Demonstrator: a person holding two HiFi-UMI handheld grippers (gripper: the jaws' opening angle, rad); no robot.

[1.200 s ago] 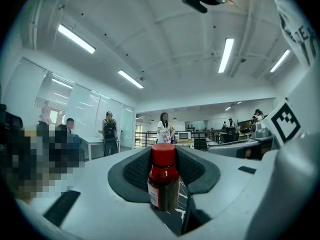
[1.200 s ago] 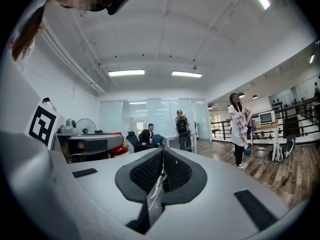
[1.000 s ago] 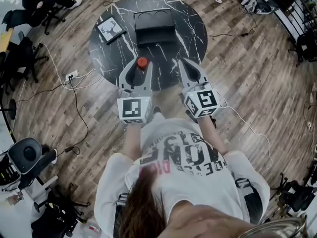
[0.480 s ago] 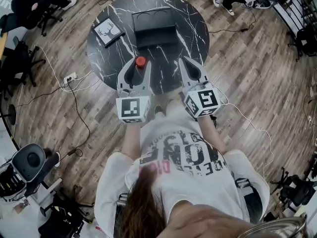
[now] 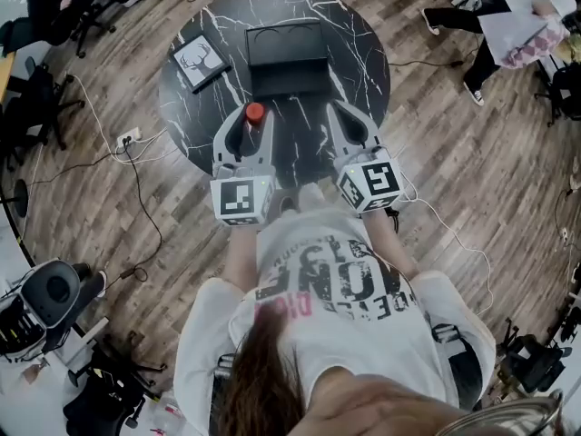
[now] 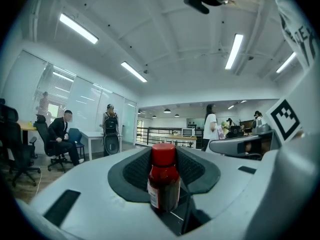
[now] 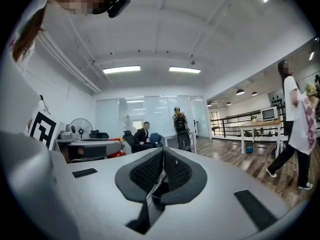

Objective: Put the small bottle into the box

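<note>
Black box (image 5: 286,57), one; small bottle (image 6: 164,176), one.

The round bench (image 5: 363,53) looks like shiny black marble. The floor (image 5: 472,171) is wood planks. The small bottle (image 6: 164,184) looks glossy.

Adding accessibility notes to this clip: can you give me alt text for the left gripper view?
A small red-capped bottle stands upright, gripped between the dark pads of the left hand-held gripper. Beyond it is an open office with ceiling lights and a seated person at left.
</note>
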